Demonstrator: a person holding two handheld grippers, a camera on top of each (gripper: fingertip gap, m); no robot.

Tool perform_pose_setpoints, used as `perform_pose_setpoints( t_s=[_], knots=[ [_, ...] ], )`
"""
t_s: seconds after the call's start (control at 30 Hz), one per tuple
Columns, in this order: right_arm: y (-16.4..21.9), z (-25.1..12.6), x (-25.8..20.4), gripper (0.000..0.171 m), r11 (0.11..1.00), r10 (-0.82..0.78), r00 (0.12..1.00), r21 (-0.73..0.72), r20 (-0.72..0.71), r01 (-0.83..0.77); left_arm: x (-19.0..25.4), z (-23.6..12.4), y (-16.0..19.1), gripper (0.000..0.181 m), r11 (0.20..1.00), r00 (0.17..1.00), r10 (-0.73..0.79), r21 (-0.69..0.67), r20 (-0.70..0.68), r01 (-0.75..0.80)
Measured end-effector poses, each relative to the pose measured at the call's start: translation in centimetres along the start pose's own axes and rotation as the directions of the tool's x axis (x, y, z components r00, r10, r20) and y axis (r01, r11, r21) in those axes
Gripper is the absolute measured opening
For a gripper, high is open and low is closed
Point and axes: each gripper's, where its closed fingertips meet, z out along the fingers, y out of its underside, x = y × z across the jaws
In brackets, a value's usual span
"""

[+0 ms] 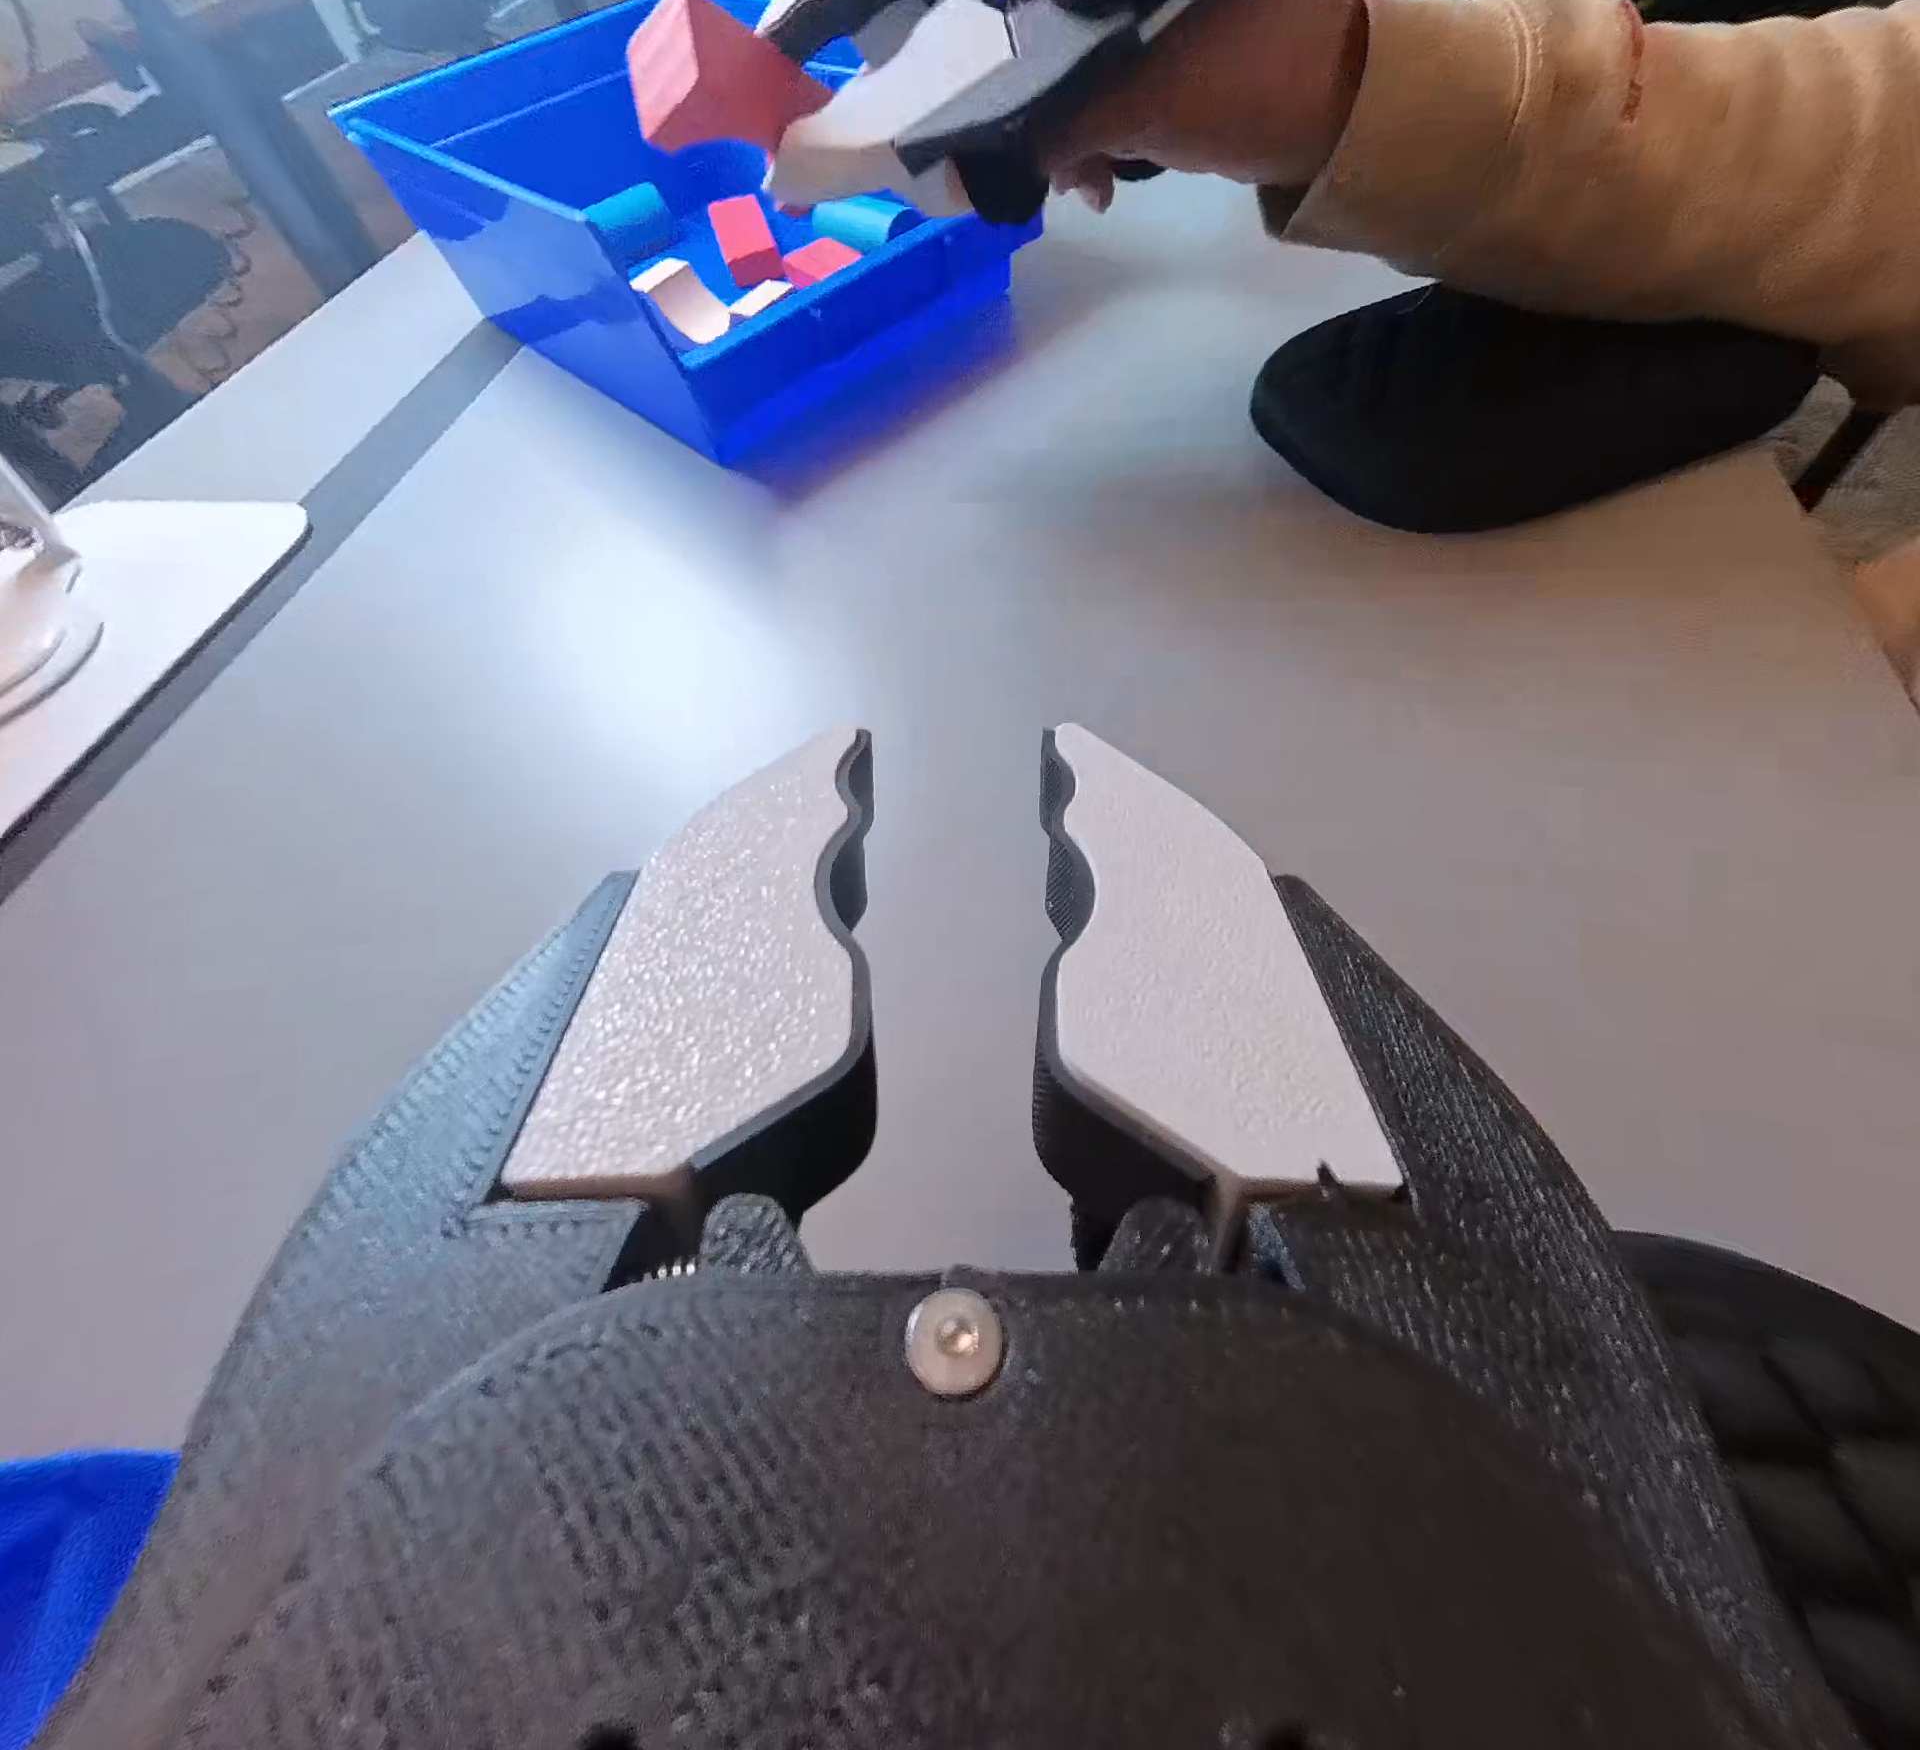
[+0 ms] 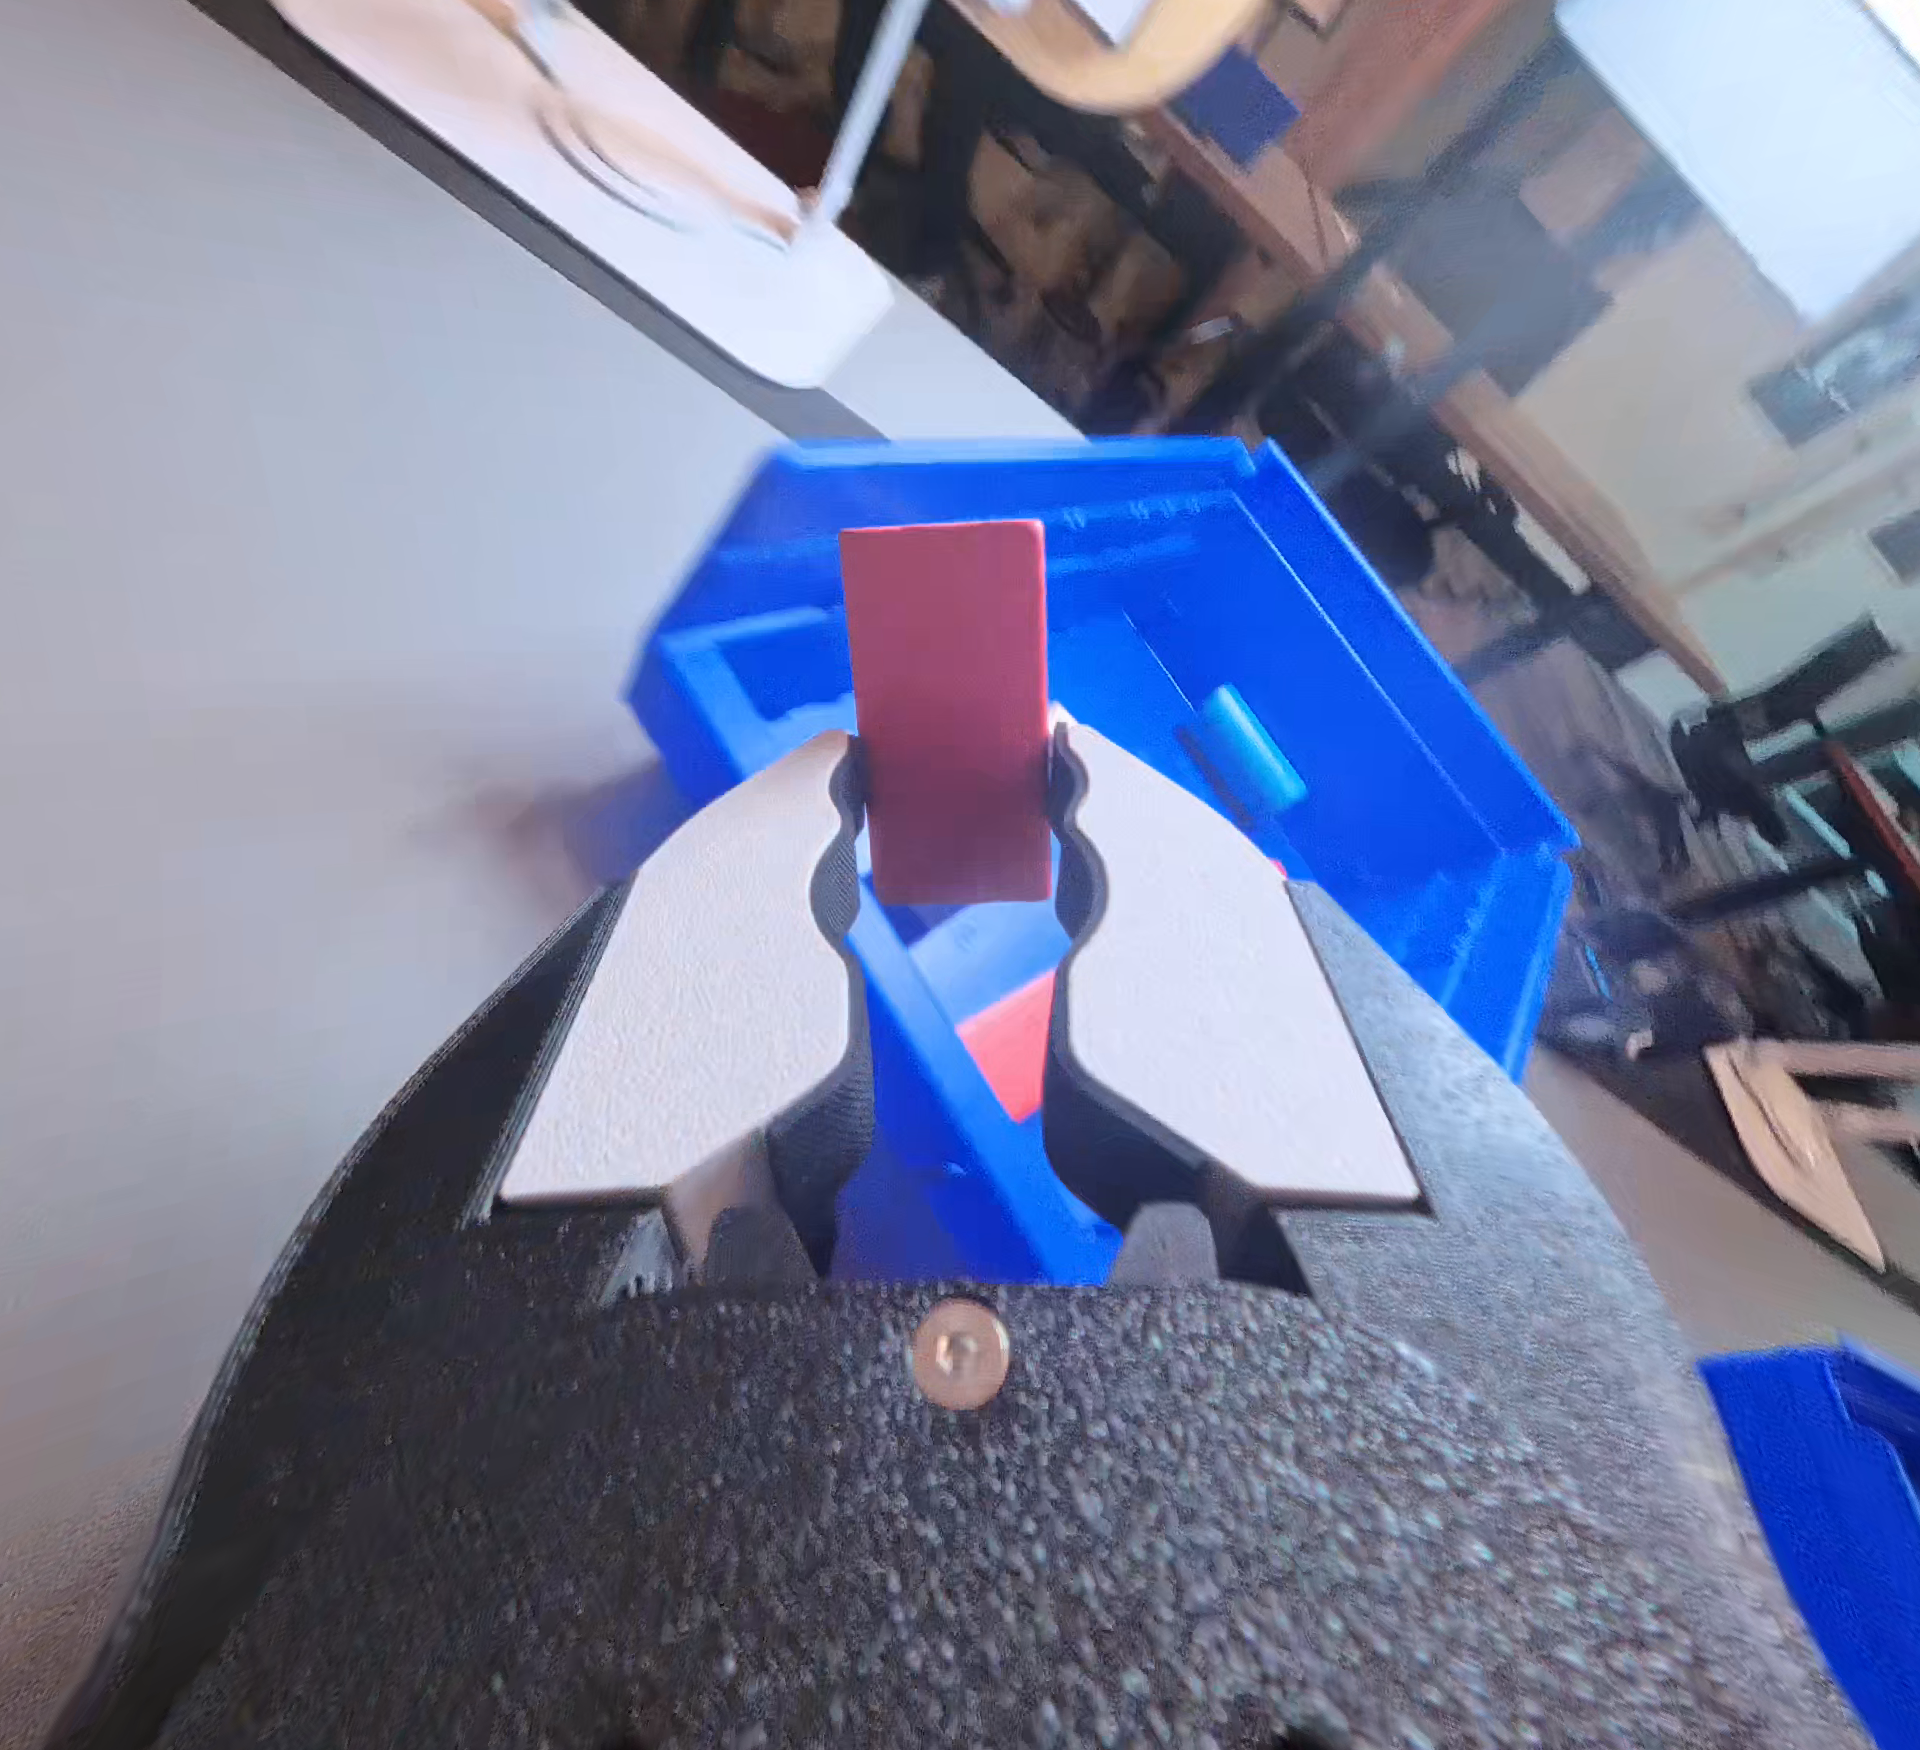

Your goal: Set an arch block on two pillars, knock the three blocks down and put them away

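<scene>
My right gripper is shut on a red rectangular block and holds it in the air over the blue bin. In the left wrist view the same gripper holds the red block tilted above the bin. The bin holds several blocks: red ones, blue cylinders and plain wooden pieces. My left gripper is open and empty, low over the grey table, well in front of the bin.
A white lamp base stands at the table's left edge. A person's tan sleeve and a black object lie to the right. A second blue bin corner shows at lower right. Blue cloth shows at lower left. The grippers' ends are close to 30 cm from one another. From either gripper's tips it is about 25 cm to the black object.
</scene>
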Motion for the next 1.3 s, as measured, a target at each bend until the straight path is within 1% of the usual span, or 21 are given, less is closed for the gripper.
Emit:
perform_pose_setpoints(
  t_s=[0.07, 0.1, 0.17, 0.3, 0.37, 0.47, 0.57, 0.67, 0.7, 0.77, 0.83, 0.9, 1.0, 1.07, 1.1, 1.13, 1.17, 1.2, 1.23, 1.3],
  knots=[
    [2.9, 1.1, 2.6, 0.034, 0.993, 0.052, 0.996, -0.099, -0.069, -0.059, 0.1, 0.0, 0.9, 0.026, 1.000, 0.998, -0.019, 0.011, 0.060, 0.018],
    [3.9, 1.5, 3.5, 0.034, 0.988, 0.074, 0.993, -0.125, -0.095, -0.086, 0.0, 0.0, 1.3, 0.023, 1.000, 0.996, -0.023, 0.009, 0.088, 0.023],
    [4.6, 1.9, 4.5, 0.036, 0.986, 0.107, 0.987, -0.117, -0.117, -0.121, -0.1, -0.1, 1.7, 0.023, 1.000, 0.992, -0.016, 0.010, 0.126, 0.015],
    [3.6, 1.5, 5.1, 0.037, 0.985, 0.159, 0.980, -0.043, -0.117, -0.165, -1.2, -0.3, 1.8, 0.025, 0.999, 0.976, 0.053, -0.016, 0.213, -0.051],
    [2.9, 1.2, 4.8, 0.037, 0.984, 0.177, 0.979, -0.006, -0.098, -0.178, -2.0, -0.5, 2.2, 0.026, 0.998, 0.967, 0.058, -0.031, 0.249, -0.052],
    [1.6, 0.8, 4.1, 0.037, 0.981, 0.189, 0.981, 0.061, -0.050, -0.186, -3.3, -1.0, 2.9, 0.028, 0.997, 0.948, 0.070, -0.061, 0.309, -0.054],
    [0.4, 0.5, 3.0, 0.037, 0.972, 0.210, 0.978, 0.108, 0.015, -0.210, -4.8, -2.0, 2.7, 0.030, 0.995, 0.917, 0.091, -0.071, 0.388, -0.069],
    [-0.2, 0.1, 2.6, 0.038, 0.965, 0.225, 0.973, 0.130, 0.044, -0.229, -6.9, -4.1, 2.0, 0.032, 0.993, 0.860, 0.116, -0.081, 0.496, -0.087],
    [-0.3, 0.1, 2.5, 0.038, 0.964, 0.227, 0.973, 0.134, 0.050, -0.231, -7.8, -5.0, 2.1, 0.033, 0.990, 0.831, 0.136, -0.108, 0.540, -0.091],
    [-0.4, 0.1, 2.3, 0.038, 0.963, 0.231, 0.971, 0.130, 0.061, -0.238, -9.6, -6.9, 2.9, 0.039, 0.973, 0.768, 0.205, -0.215, 0.606, -0.090],
    [-0.2, 0.2, 2.0, 0.037, 0.964, 0.229, 0.971, 0.120, 0.074, -0.236, -11.4, -9.0, 4.3, 0.052, 0.941, 0.703, 0.274, -0.335, 0.657, -0.054],
    [-0.1, 0.4, 1.7, 0.037, 0.968, 0.216, 0.973, 0.110, 0.082, -0.224, -12.4, -10.6, 5.8, 0.058, 0.904, 0.677, 0.312, -0.427, 0.667, 0.004],
    [0.0, 0.5, 1.3, 0.033, 0.976, 0.187, 0.979, 0.098, 0.079, -0.194, -12.4, -11.8, 9.2, 0.066, 0.823, 0.725, 0.274, -0.544, 0.632, 0.162],
    [0.2, 0.6, 1.2, 0.032, 0.980, 0.173, 0.982, 0.088, 0.076, -0.180, -12.2, -12.6, 11.5, 0.066, 0.731, 0.732, 0.303, -0.642, 0.611, 0.233],
    [0.2, 0.6, 1.2, 0.032, 0.981, 0.171, 0.982, 0.084, 0.075, -0.177, -12.1, -13.3, 12.9, 0.064, 0.659, 0.731, 0.337, -0.703, 0.593, 0.267],
    [0.3, 0.7, 1.2, 0.031, 0.981, 0.170, 0.983, 0.081, 0.073, -0.176, -12.0, -13.9, 14.3, 0.049, 0.590, 0.737, 0.361, -0.752, 0.571, 0.294],
    [0.4, 0.7, 1.3, 0.031, 0.981, 0.170, 0.983, 0.079, 0.069, -0.175, -12.2, -14.2, 14.9, 0.035, 0.560, 0.729, 0.402, -0.779, 0.554, 0.283],
    [0.4, 0.6, 1.5, 0.031, 0.981, 0.171, 0.983, 0.079, 0.065, -0.176, -12.4, -14.3, 14.9, 0.032, 0.541, 0.726, 0.446, -0.804, 0.523, 0.247],
    [0.4, 0.6, 1.7, 0.030, 0.981, 0.174, 0.983, 0.081, 0.060, -0.179, -12.3, -14.3, 14.8, 0.031, 0.533, 0.737, 0.448, -0.813, 0.506, 0.234],
    [0.3, 0.4, 2.1, 0.030, 0.978, 0.183, 0.982, 0.088, 0.048, -0.187, -12.1, -13.8, 14.6, 0.030, 0.553, 0.756, 0.436, -0.808, 0.488, 0.203]
  ],
)
